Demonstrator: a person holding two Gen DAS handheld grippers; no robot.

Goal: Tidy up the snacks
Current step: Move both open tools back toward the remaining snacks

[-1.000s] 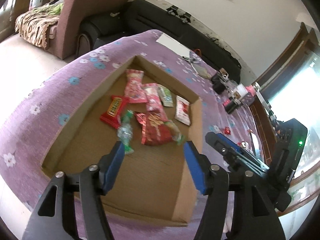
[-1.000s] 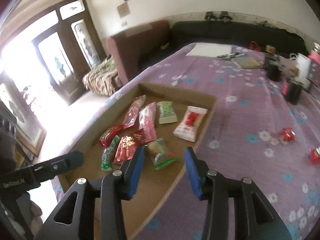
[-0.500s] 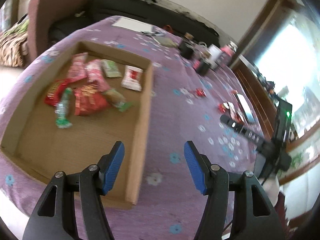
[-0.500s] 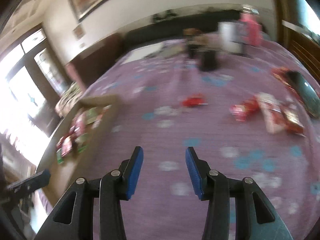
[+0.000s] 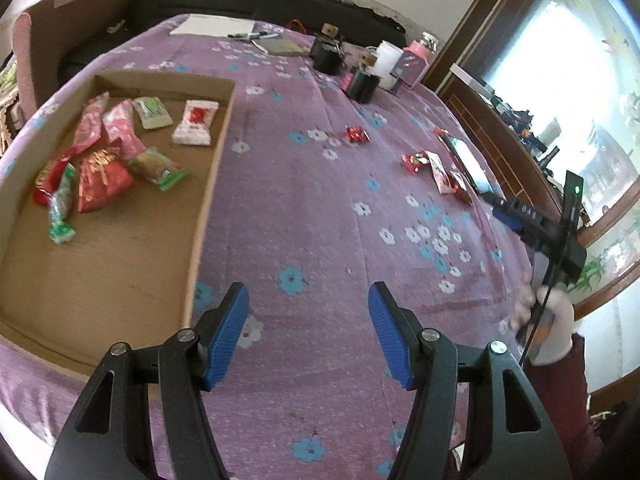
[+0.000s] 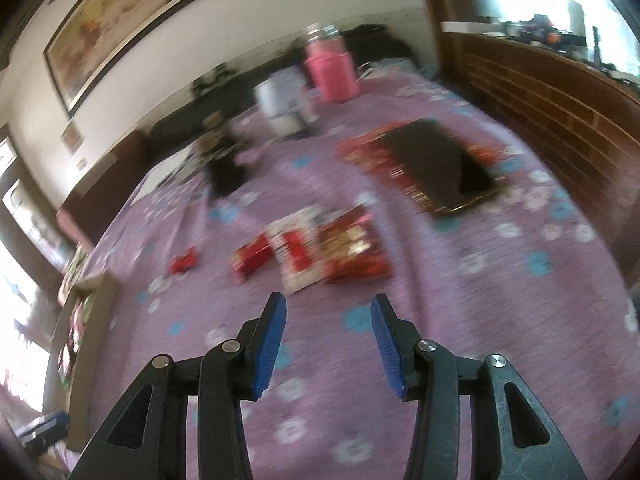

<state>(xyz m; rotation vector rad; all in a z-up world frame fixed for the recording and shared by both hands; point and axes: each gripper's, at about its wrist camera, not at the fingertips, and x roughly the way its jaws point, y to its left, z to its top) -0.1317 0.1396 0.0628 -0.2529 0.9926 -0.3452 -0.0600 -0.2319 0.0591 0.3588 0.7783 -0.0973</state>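
Both grippers hang over the purple flowered tabletop (image 5: 320, 208) with jaws apart and nothing between them: the left gripper (image 5: 308, 332) beside the cardboard tray (image 5: 208, 184), the right gripper (image 6: 326, 340) just short of loose snack packets (image 6: 320, 248). The tray, along the tabletop's left edge, holds several snacks (image 5: 104, 160). A phone (image 6: 440, 168) lies near the right edge.

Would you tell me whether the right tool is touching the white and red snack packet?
Apart. The right wrist view shows the right tool open, bare cloth before the white and red packet.
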